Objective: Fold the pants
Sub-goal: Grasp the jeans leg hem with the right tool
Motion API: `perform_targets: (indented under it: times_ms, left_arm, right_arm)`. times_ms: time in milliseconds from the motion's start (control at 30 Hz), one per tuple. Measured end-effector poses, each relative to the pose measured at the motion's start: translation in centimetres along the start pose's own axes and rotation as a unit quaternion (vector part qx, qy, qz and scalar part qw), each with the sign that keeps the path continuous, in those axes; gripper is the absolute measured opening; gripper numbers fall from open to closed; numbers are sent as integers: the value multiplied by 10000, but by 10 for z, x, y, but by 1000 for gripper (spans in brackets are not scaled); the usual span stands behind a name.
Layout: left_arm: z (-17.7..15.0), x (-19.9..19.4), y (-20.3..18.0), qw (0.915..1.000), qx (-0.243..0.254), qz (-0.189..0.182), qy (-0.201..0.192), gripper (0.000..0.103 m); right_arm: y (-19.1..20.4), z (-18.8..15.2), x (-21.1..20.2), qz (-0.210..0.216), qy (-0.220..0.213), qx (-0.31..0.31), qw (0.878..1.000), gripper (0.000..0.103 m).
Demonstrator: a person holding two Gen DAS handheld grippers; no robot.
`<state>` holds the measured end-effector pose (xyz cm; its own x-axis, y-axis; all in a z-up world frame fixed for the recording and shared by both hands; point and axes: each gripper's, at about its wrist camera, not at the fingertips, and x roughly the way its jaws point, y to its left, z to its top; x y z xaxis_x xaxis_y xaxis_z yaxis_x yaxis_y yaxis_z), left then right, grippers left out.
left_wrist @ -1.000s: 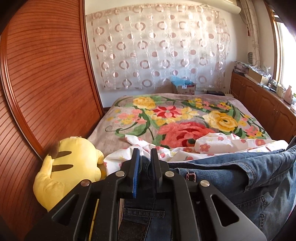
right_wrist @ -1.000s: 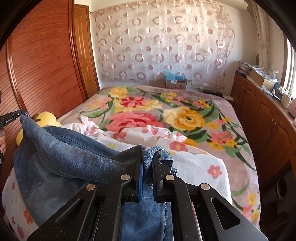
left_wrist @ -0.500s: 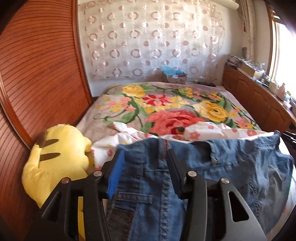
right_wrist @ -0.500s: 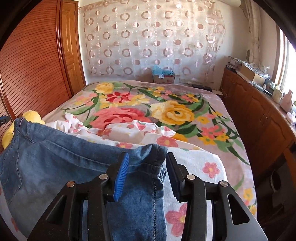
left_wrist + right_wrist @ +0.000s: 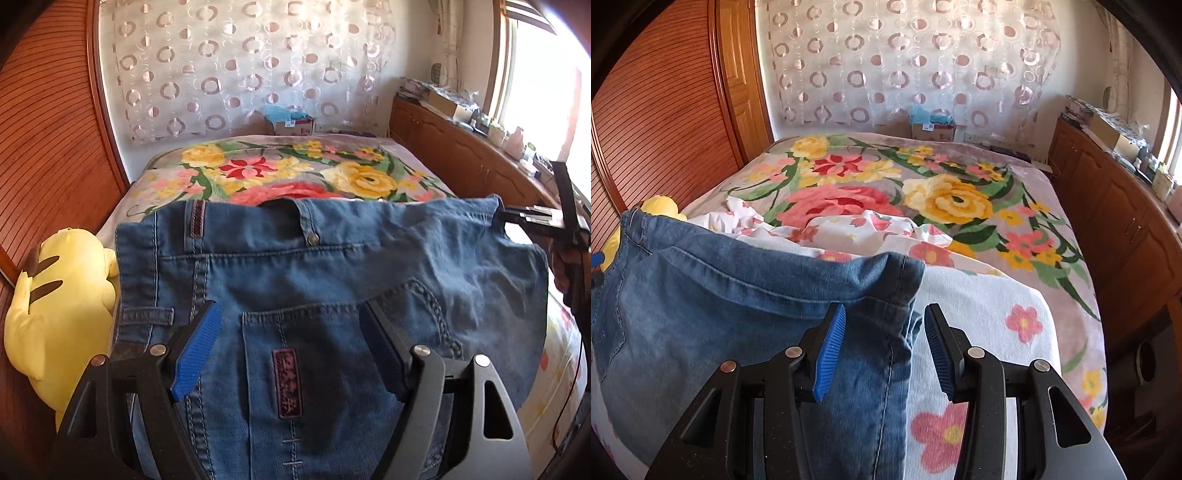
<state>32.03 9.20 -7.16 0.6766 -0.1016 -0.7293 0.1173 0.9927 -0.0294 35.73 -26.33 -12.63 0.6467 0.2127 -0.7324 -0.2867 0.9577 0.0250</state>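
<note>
Denim: one pair of blue stitched jeans [image 5: 332,266] lies flat, waistband at 12 o'clock. Left gripper [image 5: 291,350] opening; right gripper [image 5: 882,354] parted, pads clear of cloth.

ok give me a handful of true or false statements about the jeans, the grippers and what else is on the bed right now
1. The jeans lie on the bed with the waistband toward the far side. True.
2. The left gripper is clamped shut on the denim. False: its jaws are opening, denim lies between them but the pads stand clear of it.
3. A yellow plush toy sits beside the jeans near the wooden wall. True.
4. The right gripper holds a white sock. False: it holds nothing; its pads stand apart over the jeans' edge.
5. The blanket is plain grey. False: it has large flowers in red, pink and yellow.
</note>
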Motion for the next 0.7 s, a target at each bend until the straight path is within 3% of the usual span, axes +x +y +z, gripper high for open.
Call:
perform_targets:
  times_ms: [133,167,200,300,367,533,600,700]
  left_arm:
    - [-6,5,3,9998,25,133,122,78]
    - [-8,6,4,9998,8,147,140,78]
    - [-9,6,5,9998,1,149,147,78]
    - [-13,6,6,9997,1,181,161,78]
    - [-16,5,5,9997,18,178,162,78]
    - [-24,0,-3,9998,50,119,163,78]
    - [-26,-4,-7,9999,57,85,132,78]
    - [-29,-13,-13,10000,66,-21,70,78]
  right_arm:
    - [-8,9,15,177,136,32,9997,46]
    - [-10,10,18,255,163,48,9995,40]
    - [-13,11,20,372,179,74,9991,16]
    - [-25,15,24,448,196,207,9986,5]
    - [-37,15,23,114,107,403,9991,5]
    - [-36,11,21,-71,167,400,9990,5]
    - [-33,8,12,-179,162,369,9990,20]
    - [-26,-10,-15,18,8,449,9990,29]
